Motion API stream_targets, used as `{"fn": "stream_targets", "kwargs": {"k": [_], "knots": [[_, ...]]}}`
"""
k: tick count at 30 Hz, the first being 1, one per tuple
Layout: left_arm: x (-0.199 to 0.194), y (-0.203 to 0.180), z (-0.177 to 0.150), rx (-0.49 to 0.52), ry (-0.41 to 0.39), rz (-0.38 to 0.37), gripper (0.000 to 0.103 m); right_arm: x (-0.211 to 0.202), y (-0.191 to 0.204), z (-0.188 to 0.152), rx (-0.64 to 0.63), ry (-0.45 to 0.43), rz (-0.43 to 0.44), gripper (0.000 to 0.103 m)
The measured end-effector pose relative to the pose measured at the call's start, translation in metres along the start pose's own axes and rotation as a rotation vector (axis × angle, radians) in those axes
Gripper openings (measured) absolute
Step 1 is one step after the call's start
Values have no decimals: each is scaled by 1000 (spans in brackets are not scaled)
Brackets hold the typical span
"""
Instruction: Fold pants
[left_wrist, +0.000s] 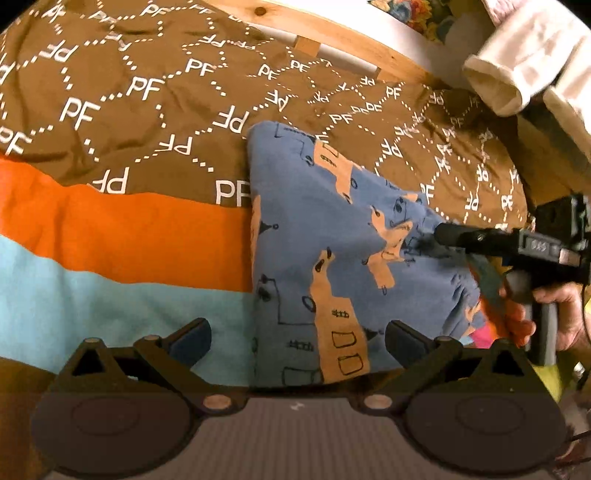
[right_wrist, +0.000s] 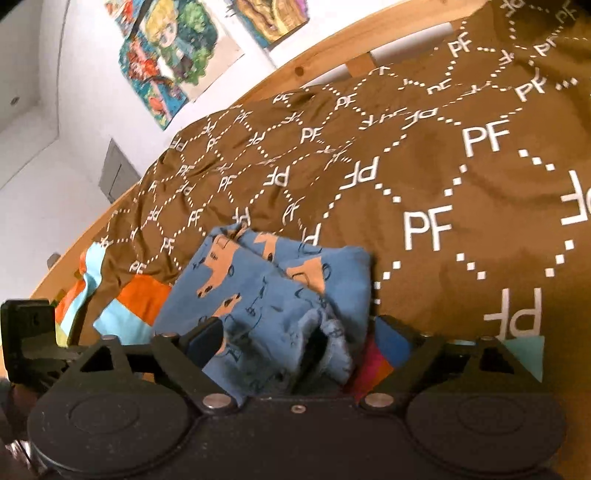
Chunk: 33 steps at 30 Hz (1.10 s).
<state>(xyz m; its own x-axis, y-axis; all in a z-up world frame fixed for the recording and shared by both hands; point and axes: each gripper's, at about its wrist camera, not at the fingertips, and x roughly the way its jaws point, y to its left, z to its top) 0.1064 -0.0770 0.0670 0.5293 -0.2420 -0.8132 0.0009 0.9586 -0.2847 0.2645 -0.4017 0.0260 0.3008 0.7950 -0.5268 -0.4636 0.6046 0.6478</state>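
Left wrist view: both claws (left_wrist: 297, 338) gape over folded blue pants (left_wrist: 332, 251)

We are in a home bedroom: a brown PF-patterned duvet (right_wrist: 424, 166) covers a bed with a wooden frame (right_wrist: 325, 62), and colourful drawings (right_wrist: 173, 55) hang on the white wall, upper left

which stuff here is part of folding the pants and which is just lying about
Part of the job:
- blue patterned pants, folded on the bed
- left hand-held gripper, open
- right hand-held gripper, open around the pants' edge

Just lying about:
- brown bedspread
- wooden bed rail
- wall pictures
- white cloth, top right
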Motion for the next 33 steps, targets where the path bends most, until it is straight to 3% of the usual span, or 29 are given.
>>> {"fn": "stream_targets", "kwargs": {"k": [4,10,13,20,28,30,33], "knots": [[2,-7,-3,53,3,33,103,3,8,-3,-37,6,-9,100],[0,-4,-2,20,4,21,103,-1,-1,-2,36,-12,15,98],[0,-1,-1,-8,2,10,103,-4,-6,-1,75,-28,5,88],[-6,-1,-1,-40,6,13,100,-7,-16,-2,134,-39,-24,51],[-11,-3,1,-51,14,62,65,-4,-12,-3,104,-24,-59,39],[-10,-2,2,-64,28,54,43,-4,-11,-3,108,-27,-66,37],[-9,-2,2,-83,45,43,38,-5,-8,-5,107,-37,-79,33]]}}
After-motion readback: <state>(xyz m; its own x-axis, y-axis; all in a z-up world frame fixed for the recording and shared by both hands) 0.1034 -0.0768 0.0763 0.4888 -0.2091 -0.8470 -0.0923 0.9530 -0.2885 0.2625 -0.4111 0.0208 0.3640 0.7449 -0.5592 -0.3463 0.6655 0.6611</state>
